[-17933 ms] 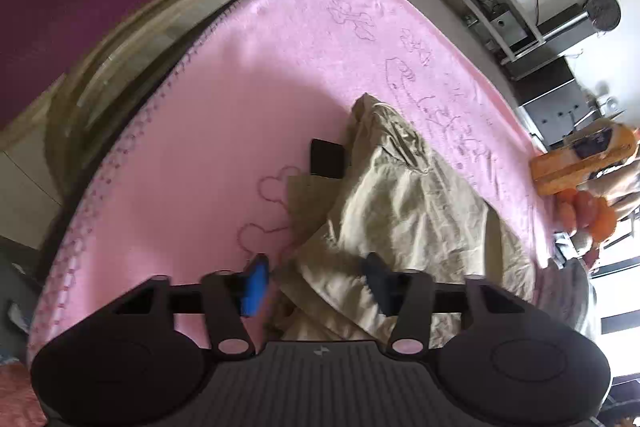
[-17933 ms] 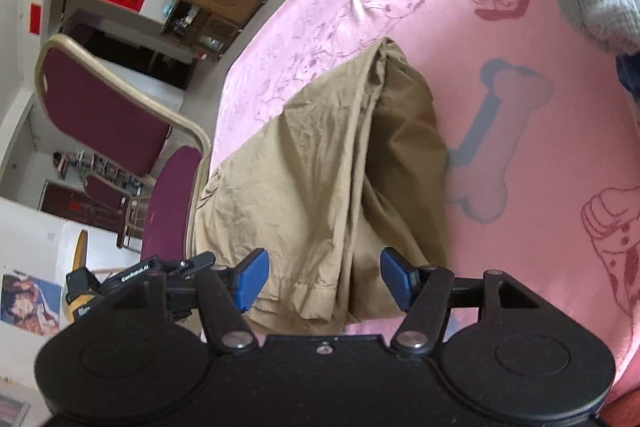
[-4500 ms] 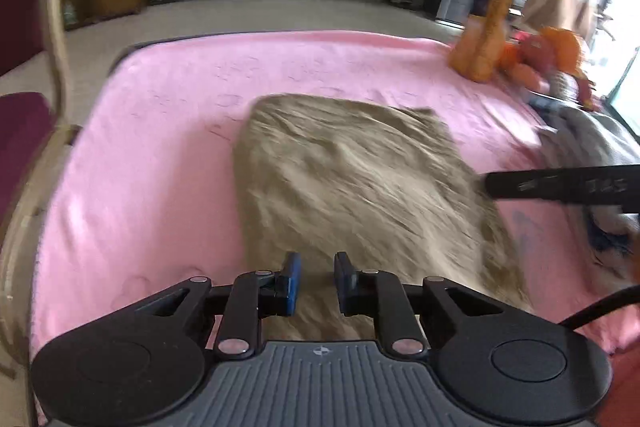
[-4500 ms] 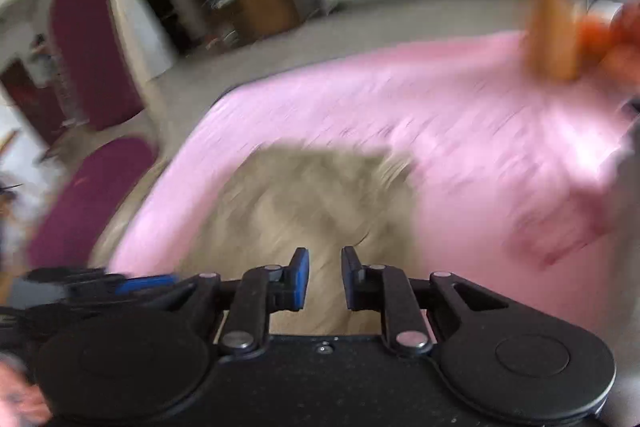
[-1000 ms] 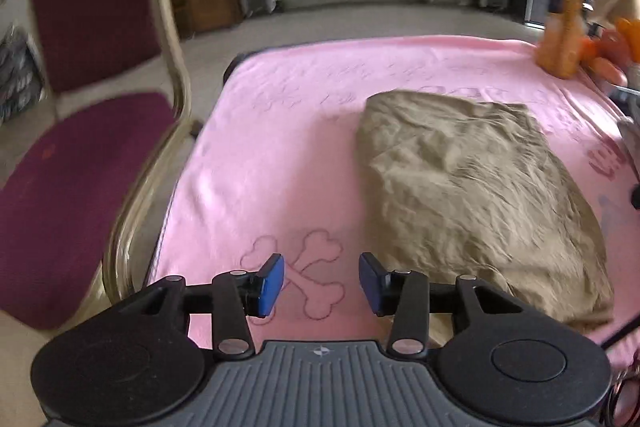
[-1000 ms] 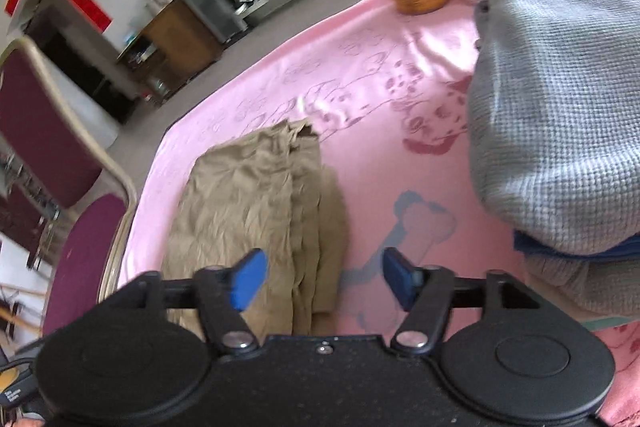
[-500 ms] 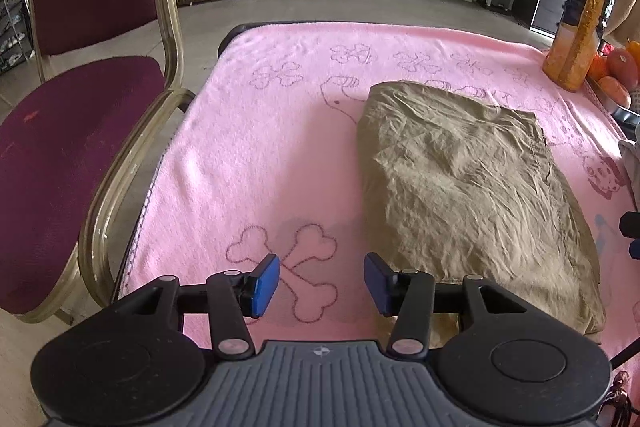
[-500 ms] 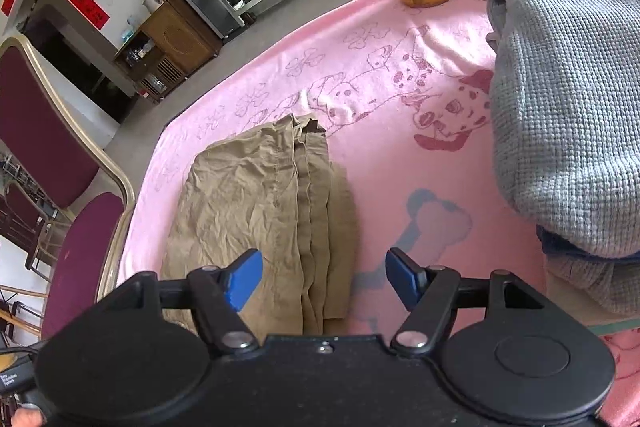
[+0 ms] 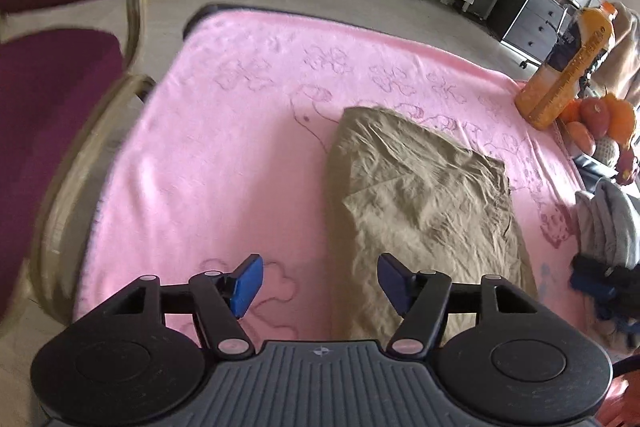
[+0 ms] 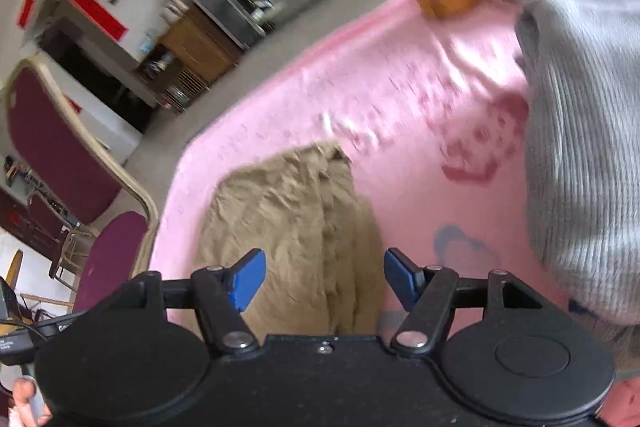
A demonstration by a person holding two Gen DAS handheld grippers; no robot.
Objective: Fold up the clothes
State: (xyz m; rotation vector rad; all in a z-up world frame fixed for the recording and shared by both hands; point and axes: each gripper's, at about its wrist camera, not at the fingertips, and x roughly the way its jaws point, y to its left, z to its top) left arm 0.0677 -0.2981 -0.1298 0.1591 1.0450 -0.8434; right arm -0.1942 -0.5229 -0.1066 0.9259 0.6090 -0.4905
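Khaki garment [image 9: 424,195] lies folded on pink blanket [image 9: 224,155] — left claw [image 9: 320,281] opening, nothing gripped; right claw [image 10: 324,281] closing slightly above the garment's near end, empty.

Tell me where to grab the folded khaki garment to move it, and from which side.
Take the khaki garment along its near short edge, both grippers coming from the near side of the pink blanket. It lies flat as a folded rectangle; its layered edges on the right, best seen in the right wrist view, would likely splay if lifted there.
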